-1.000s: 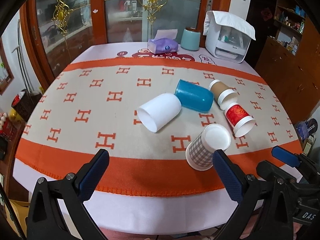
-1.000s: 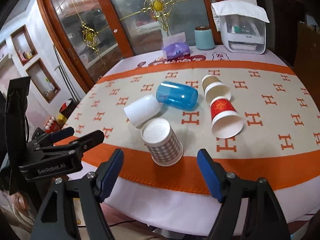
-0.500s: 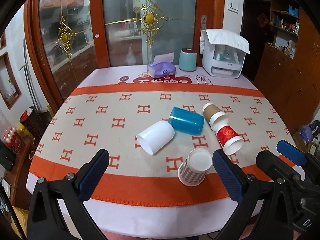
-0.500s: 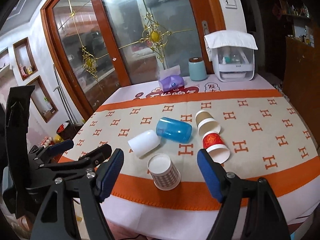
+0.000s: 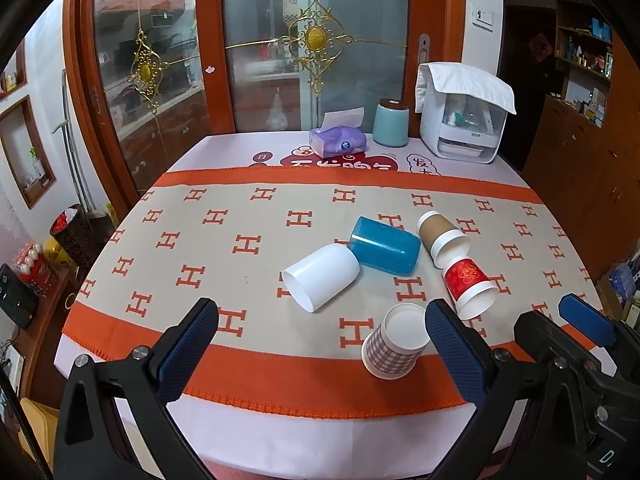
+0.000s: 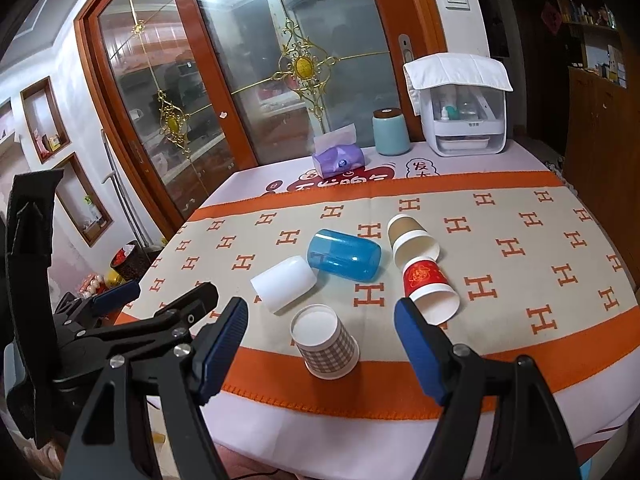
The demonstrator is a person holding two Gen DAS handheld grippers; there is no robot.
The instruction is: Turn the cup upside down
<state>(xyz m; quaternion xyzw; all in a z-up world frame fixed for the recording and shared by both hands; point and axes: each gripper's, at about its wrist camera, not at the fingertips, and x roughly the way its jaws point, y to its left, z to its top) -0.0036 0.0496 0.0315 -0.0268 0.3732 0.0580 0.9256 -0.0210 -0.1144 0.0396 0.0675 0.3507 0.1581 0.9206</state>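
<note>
A checked paper cup [image 5: 394, 342] [image 6: 327, 342] stands upside down near the table's front edge. A white cup [image 5: 322, 276] [image 6: 285, 282], a blue cup [image 5: 386, 250] [image 6: 346, 255], a brown paper cup [image 5: 442, 236] [image 6: 412, 236] and a red paper cup [image 5: 470, 286] [image 6: 430, 286] lie on their sides behind it. My left gripper [image 5: 322, 350] is open and empty, held back from the table's front. My right gripper [image 6: 320, 348] is open and empty, facing the checked cup. The right gripper [image 5: 580, 320] shows in the left view; the left gripper [image 6: 116, 300] shows in the right view.
An orange and beige patterned cloth [image 5: 248, 248] covers the table. At the back stand a purple tissue pack [image 5: 338, 142], a teal canister [image 5: 391, 122] and a white covered appliance [image 5: 464, 120]. Glass doors [image 5: 312, 40] rise behind the table.
Both grippers have pulled back and up from the table, so the cups look smaller and farther. The cups have not moved. Both jaws stay open.
</note>
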